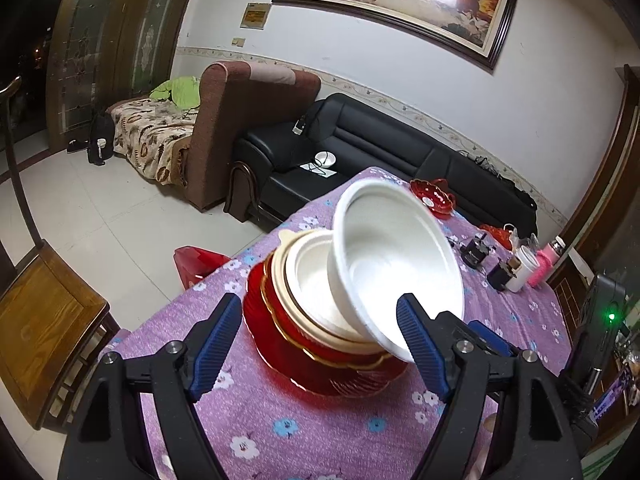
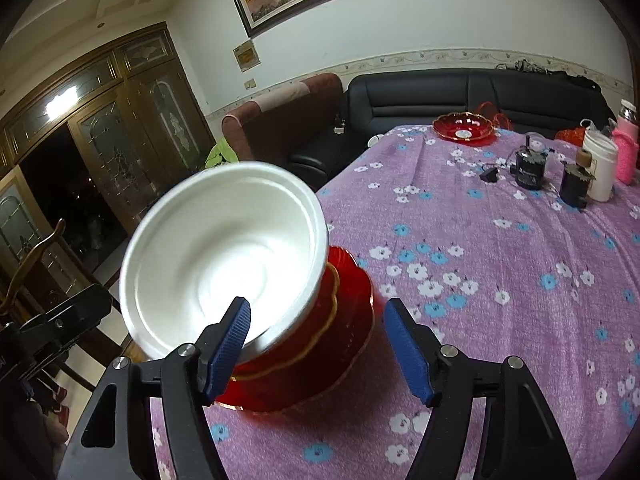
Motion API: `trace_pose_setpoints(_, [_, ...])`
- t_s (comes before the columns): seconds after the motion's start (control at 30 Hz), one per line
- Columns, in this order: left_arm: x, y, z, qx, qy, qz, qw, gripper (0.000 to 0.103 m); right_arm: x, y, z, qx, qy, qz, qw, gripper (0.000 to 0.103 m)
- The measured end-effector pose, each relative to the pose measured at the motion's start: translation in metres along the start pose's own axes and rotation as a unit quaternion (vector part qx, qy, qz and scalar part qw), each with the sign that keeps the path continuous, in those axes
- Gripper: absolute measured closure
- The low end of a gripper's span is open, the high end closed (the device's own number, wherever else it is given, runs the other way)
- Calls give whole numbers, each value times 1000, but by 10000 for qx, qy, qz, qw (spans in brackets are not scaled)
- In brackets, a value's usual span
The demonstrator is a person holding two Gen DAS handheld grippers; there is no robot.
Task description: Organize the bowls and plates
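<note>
- Left wrist view: blue-padded fingers of the left hand-held gripper (image 1: 320, 344) fill the lower frame, jaws standing wide with nothing pressed between the pads.
- Between and just beyond the fingers sits a stack of dishes on the bench (image 1: 312, 432), which is covered in a purple floral cloth.
- Stack from the bottom: red plates (image 1: 280, 344) with gold rims, then a cream bowl (image 1: 316, 276) nested on top.
- White bowl (image 1: 396, 256) lies tilted against the stack, its mouth turned toward the camera, lower rim close to the right finger; actual contact with that pad cannot be told.
- Far end of bench: a red dish (image 1: 434, 196), small dark items, a white jar (image 1: 522, 268), a pink bottle (image 1: 546, 264).
- Beyond the bench: a black sofa (image 1: 380, 148), a brown armchair (image 1: 248, 120), a wooden chair (image 1: 44, 328) at left.
- Right wrist view: right hand-held gripper (image 2: 324, 344) also spread wide, nothing gripped.
- White bowl (image 2: 224, 256), slightly blurred, leans atop the red plates (image 2: 320, 352), overlapping the left finger in the picture; touching or not cannot be told.
- Right finger stands clear over bare cloth of the bench (image 2: 500, 280).
- Red dish (image 2: 464, 128), white jar (image 2: 600, 168) and pink bottle (image 2: 626, 148) sit well apart at the far edge.
</note>
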State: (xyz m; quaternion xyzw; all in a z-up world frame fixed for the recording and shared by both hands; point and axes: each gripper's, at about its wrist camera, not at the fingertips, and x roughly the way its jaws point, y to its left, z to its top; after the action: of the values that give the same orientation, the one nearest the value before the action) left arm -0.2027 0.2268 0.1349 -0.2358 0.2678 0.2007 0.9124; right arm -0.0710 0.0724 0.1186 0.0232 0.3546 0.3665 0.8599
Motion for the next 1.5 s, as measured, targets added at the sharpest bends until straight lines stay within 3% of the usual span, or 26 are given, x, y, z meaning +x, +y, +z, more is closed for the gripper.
trace_pose_setpoints(0.37, [-3,-12,-19,108,104,10,9999,24,-24,-32,-20,367,-35,66,9993,27])
trace_pose_setpoints(0.77, [-13,-27,-25,240,-6,33,9997,24,-52,-34,-26,341,-359,209,9986,23])
trace_pose_setpoints(0.97, [7,-35,-28,276,60,105,9995,21,-50,-50,-24,486,-429,86,9979,19])
trace_pose_setpoints(1.13, [18,-41,-35,431,251,-51,9987,21,-47,-72,-24,695,-397,-126,9967,19])
trace_pose_setpoints(1.23, [21,-49,-44,616,330,-264,9972,21,-37,-89,-25,839,-172,-269,9960,19])
trace_pose_setpoints(1.5, [42,-78,-77,1113,754,-596,9891,27,15,-102,-42,985,657,-75,9929,24])
